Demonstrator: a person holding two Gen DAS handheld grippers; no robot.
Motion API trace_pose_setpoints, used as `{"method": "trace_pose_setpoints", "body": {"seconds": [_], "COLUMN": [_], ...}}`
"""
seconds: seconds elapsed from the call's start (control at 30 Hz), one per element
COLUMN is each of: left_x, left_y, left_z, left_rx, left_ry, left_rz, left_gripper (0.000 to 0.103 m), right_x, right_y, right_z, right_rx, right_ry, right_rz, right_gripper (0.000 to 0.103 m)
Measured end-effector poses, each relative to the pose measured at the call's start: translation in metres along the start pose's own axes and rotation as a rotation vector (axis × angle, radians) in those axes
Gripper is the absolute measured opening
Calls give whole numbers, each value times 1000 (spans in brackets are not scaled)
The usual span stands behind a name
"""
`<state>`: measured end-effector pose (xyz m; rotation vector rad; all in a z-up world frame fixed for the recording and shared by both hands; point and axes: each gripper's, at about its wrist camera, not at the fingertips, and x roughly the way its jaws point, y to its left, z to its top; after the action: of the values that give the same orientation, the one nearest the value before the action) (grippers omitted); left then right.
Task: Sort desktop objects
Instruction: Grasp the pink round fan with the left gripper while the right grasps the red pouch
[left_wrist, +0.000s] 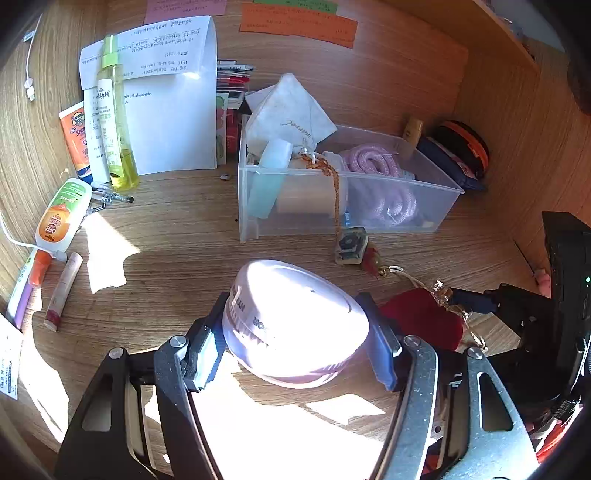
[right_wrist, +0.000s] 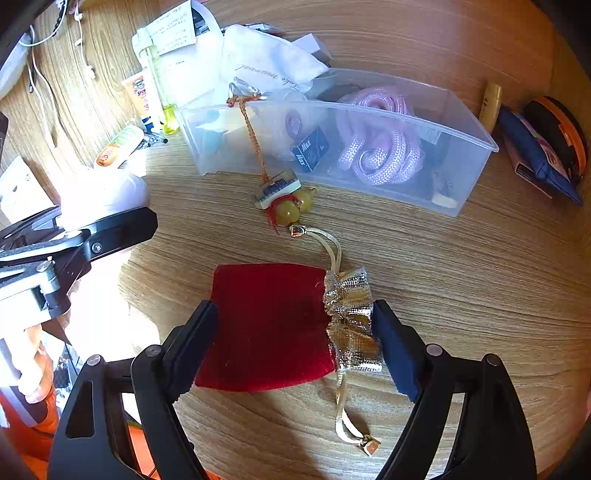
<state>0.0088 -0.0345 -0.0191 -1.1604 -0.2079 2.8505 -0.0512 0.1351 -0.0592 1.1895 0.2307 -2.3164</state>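
Observation:
My left gripper (left_wrist: 295, 341) is shut on a round white-lilac jar (left_wrist: 295, 325), held just above the wooden desk; it also shows at the left of the right wrist view (right_wrist: 103, 195). My right gripper (right_wrist: 295, 339) is open, its blue pads on either side of a red velvet pouch (right_wrist: 269, 325) with a silver-gold drawstring top (right_wrist: 351, 317) that lies flat on the desk. The pouch also shows in the left wrist view (left_wrist: 421, 317). A clear plastic bin (left_wrist: 439, 184) stands behind, holding a pink rope (left_wrist: 376, 162), a white cloth bag (left_wrist: 288, 110) and other items.
A charm on an orange cord (right_wrist: 280, 192) hangs out of the bin (right_wrist: 476, 147) onto the desk. At the left stand a yellow spray bottle (left_wrist: 114, 110), sunscreen tube (left_wrist: 75, 140), OFF bottle (left_wrist: 61, 210), lip balm (left_wrist: 62, 291) and papers (left_wrist: 170, 99). A navy pouch (right_wrist: 535, 155) lies at the right.

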Motion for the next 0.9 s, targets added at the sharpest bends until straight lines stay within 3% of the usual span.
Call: {"method": "trace_pose_setpoints", "body": {"seconds": [0.1, 0.3, 0.4, 0.43, 0.5, 0.63, 0.9], "left_x": [2, 4, 5, 5, 5, 4, 0], "left_y": [4, 7, 8, 8, 8, 7, -3], "left_z": [0, 0, 0, 0, 1, 4, 17], "left_rx": [-16, -25, -30, -32, -34, -41, -25], "left_ry": [2, 2, 3, 4, 3, -5, -36], "left_rz": [-10, -14, -19, -19, -23, -32, -44], "left_gripper": [66, 66, 66, 66, 66, 66, 66], "right_x": [1, 5, 3, 2, 0, -2, -24], "right_y": [4, 19, 15, 14, 12, 9, -17], "right_z": [3, -1, 1, 1, 2, 1, 7], "right_rx": [-5, -87, -84, -84, -86, -71, 16], "right_ry": [6, -29, -44, -45, -40, -40, -85], "right_rz": [30, -46, -25, -25, -6, 4, 49], "right_gripper": [81, 79, 58, 43, 24, 14, 13]}}
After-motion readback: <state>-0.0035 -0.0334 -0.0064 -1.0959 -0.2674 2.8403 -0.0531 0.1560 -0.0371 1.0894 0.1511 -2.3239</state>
